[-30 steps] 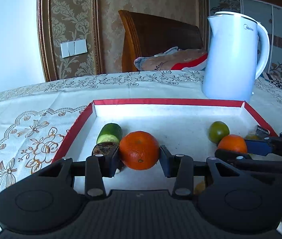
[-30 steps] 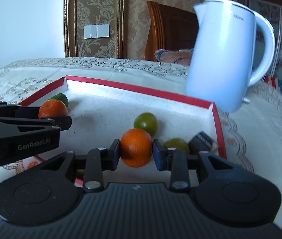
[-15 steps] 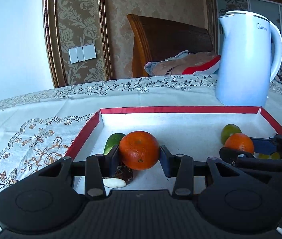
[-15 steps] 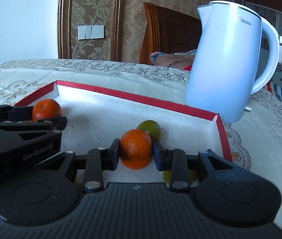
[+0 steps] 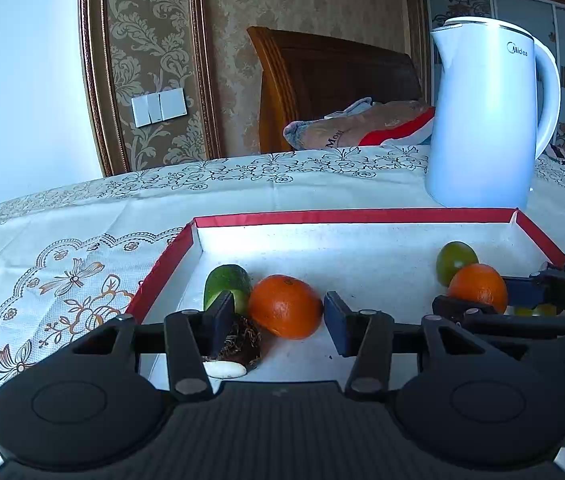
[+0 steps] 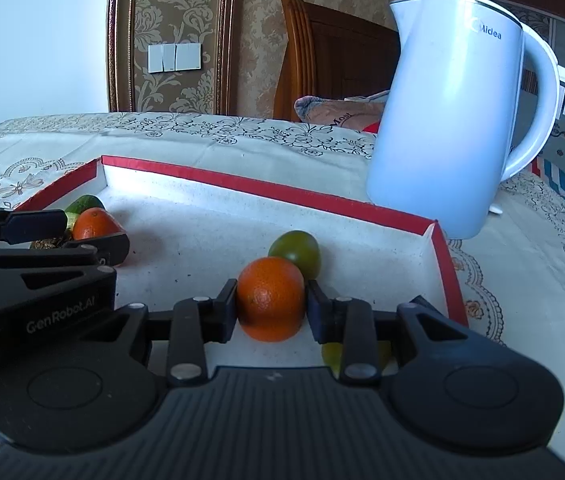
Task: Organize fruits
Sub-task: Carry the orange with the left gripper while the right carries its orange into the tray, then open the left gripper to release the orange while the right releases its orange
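An orange [image 5: 285,306] rests on the white floor of the red-rimmed tray [image 5: 354,216], between the fingers of my left gripper [image 5: 278,309]. Those jaws are opening, and a gap shows on both sides of the fruit. My right gripper [image 6: 271,300] is shut on a second orange [image 6: 270,314] near the tray's right side; this orange [image 5: 478,288] also shows at the right of the left wrist view. A green citrus [image 6: 296,252] lies just behind it. A cut cucumber piece [image 5: 226,284] and a dark hairy root [image 5: 244,342] lie by the left finger.
A tall white kettle [image 5: 482,120] stands on the patterned tablecloth [image 5: 62,264] right behind the tray's far right corner. A yellow-green fruit [image 6: 332,354] lies partly hidden under my right gripper's finger. A wooden chair with a cushion stands beyond the table.
My left gripper's jaws have spread, and its pads have come off the orange, which now lies on the tray floor. The right gripper keeps its hold on its orange.
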{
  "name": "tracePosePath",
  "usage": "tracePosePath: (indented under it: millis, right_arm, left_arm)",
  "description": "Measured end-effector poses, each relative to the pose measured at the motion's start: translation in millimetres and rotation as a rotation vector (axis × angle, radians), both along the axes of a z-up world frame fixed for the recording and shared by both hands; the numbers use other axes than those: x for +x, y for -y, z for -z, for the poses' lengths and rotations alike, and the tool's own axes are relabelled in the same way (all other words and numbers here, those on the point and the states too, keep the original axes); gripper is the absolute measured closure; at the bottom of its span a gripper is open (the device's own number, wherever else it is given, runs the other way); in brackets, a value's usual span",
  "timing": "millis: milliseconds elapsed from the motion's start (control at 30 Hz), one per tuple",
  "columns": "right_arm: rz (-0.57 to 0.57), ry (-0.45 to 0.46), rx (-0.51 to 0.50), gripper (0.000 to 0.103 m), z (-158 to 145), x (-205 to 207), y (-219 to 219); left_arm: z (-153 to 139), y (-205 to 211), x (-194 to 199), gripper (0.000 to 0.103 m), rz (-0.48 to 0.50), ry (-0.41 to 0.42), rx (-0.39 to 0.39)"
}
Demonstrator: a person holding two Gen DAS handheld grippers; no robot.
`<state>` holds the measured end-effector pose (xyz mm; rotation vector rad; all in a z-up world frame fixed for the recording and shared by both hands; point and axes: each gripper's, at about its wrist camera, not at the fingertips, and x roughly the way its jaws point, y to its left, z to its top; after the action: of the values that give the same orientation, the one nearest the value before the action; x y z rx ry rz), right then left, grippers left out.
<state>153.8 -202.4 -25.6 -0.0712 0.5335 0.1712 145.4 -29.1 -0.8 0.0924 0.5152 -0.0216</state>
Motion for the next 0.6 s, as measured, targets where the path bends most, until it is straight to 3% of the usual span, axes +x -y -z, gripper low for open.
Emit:
tracePosePath:
  millis: [200, 600]
  right_arm:
    - [0.006, 0.005, 0.004, 0.068, -0.3, -0.8, 0.9]
    - [0.005, 0.024, 0.047, 0.047, -3.0, -9.7, 6.5]
  left_arm:
    - [1.0, 1.1, -1.4, 0.05, 0.011, -0.001, 0.002]
    - [-1.8, -6.9, -7.3, 0.048, -0.007, -0.003, -0.042]
